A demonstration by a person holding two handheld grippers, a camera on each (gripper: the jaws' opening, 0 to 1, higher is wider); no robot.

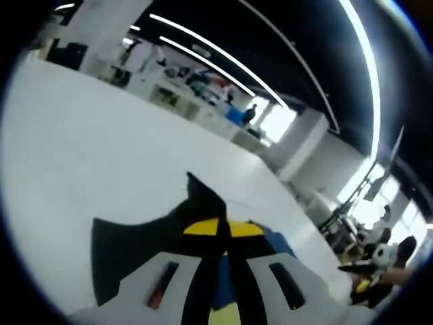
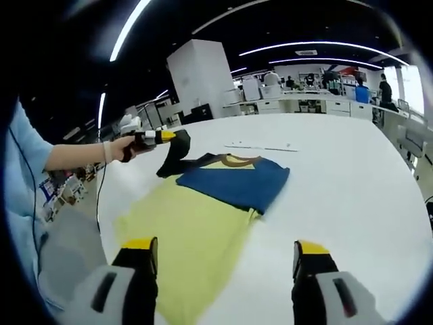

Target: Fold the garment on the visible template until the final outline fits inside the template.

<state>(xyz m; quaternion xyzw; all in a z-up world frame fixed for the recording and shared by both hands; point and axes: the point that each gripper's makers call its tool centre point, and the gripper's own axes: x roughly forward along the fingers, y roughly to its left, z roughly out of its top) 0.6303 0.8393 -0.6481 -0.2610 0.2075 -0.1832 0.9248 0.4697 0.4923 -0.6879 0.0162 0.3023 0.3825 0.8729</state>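
White table [image 2: 352,183] lies bare to the right of the garment [image 2: 233,179] and beyond it. The left gripper [image 2: 166,137], holding a lifted dark sleeve [image 2: 174,157], occupies the garment's left edge. The yellow template [image 2: 183,244] lies flat, no obstruction.

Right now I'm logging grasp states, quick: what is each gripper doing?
Left gripper: shut on the dark sleeve of the garment, lifting it.
Right gripper: open, holding nothing, above the yellow template.
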